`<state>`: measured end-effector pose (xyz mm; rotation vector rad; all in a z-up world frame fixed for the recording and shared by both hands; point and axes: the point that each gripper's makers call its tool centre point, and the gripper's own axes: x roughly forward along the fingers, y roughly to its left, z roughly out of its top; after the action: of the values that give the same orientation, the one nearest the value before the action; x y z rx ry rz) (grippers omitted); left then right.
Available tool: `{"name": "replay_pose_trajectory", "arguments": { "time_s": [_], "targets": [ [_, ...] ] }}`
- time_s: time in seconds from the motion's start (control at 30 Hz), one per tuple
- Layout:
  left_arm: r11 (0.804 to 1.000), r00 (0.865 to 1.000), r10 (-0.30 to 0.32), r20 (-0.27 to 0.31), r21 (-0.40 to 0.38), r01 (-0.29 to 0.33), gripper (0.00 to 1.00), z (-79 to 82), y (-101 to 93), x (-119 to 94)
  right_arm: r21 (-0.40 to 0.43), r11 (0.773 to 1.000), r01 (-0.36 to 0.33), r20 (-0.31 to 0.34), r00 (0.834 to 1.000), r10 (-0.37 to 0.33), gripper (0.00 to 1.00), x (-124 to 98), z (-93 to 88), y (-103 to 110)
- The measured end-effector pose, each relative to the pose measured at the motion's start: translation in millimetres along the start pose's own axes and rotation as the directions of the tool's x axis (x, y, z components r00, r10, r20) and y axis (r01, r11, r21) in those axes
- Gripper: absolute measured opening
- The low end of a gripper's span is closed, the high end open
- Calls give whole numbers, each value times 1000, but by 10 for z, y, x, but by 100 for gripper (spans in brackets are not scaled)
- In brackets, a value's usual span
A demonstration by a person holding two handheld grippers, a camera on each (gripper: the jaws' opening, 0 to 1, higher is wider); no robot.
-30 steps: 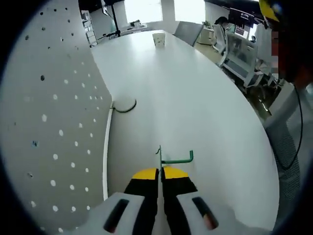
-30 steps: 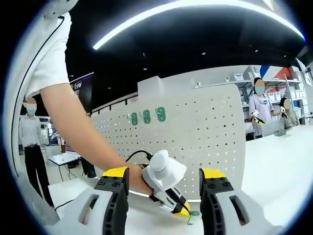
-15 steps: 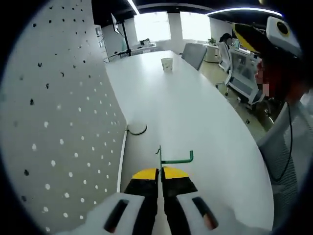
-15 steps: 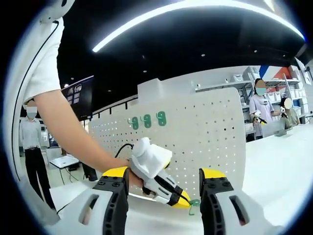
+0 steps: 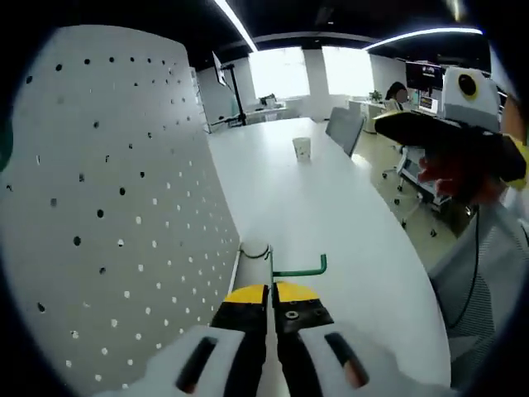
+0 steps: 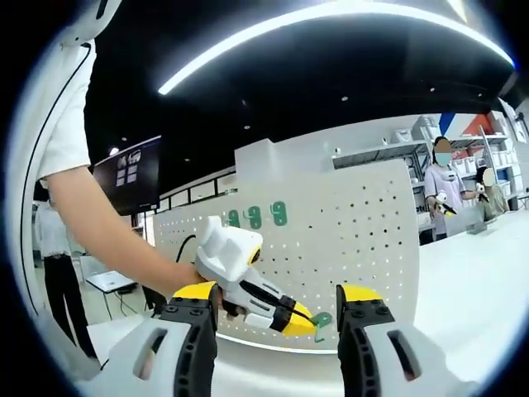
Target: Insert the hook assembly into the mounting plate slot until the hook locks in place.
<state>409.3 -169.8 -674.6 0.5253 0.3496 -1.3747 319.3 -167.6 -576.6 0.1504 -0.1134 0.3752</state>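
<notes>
You have raised the left gripper, jaws clamped on the green bent-wire metal hook, toward the white perforated pegboard plate; the right gripper waits with jaws wide, empty.

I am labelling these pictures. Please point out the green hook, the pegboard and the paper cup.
green hook (image 5: 299,270), left gripper view, its horizontal bar
pegboard (image 5: 116,223), left gripper view, its perforated face
paper cup (image 5: 302,149), left gripper view, its side wall

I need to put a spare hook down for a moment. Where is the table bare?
The white table is bare between the pegboard and its far edge, up to the paper cup. It is crowded at the pegboard's foot, where the left gripper holds the green hook.
</notes>
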Motion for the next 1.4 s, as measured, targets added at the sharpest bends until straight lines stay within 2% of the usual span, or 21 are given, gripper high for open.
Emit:
{"name": "replay_pose_trajectory", "arguments": {
  "time_s": [0.3,0.4,0.53,0.67,0.87,0.93,1.03,1.1,1.13,1.4],
  "targets": [
    [997,992,71,104,-40,-67,1,220,-9,-365,9,1000,-25,19,1000,25,55,22,153,130],
    [994,983,100,151,-66,-91,1,303,-12,-507,15,999,-34,28,999,34,55,35,206,182],
    [984,964,152,219,-121,-128,1,401,-16,-739,18,999,-46,33,998,45,55,56,248,251],
    [975,951,194,241,-156,-160,2,375,-29,-918,28,997,-70,42,997,69,55,91,308,371],
    [944,908,278,315,-267,-196,2,393,-23,-1262,42,993,-107,51,993,105,54,145,367,519],
    [932,879,320,354,-285,-224,2,413,-21,-1421,46,992,-119,51,992,117,54,165,374,573],
    [916,847,356,394,-329,-232,2,426,-42,-1587,46,989,-138,50,990,135,54,187,370,652],
    [912,833,374,409,-325,-250,2,423,-73,-1692,47,988,-148,49,988,146,54,191,366,693],
    [904,814,390,431,-346,-250,2,440,-81,-1767,45,987,-152,48,988,150,54,192,368,716],
    [876,765,455,455,-384,-293,2,335,-196,-2061,44,981,-187,42,982,185,53,207,363,860]
  ]
}}
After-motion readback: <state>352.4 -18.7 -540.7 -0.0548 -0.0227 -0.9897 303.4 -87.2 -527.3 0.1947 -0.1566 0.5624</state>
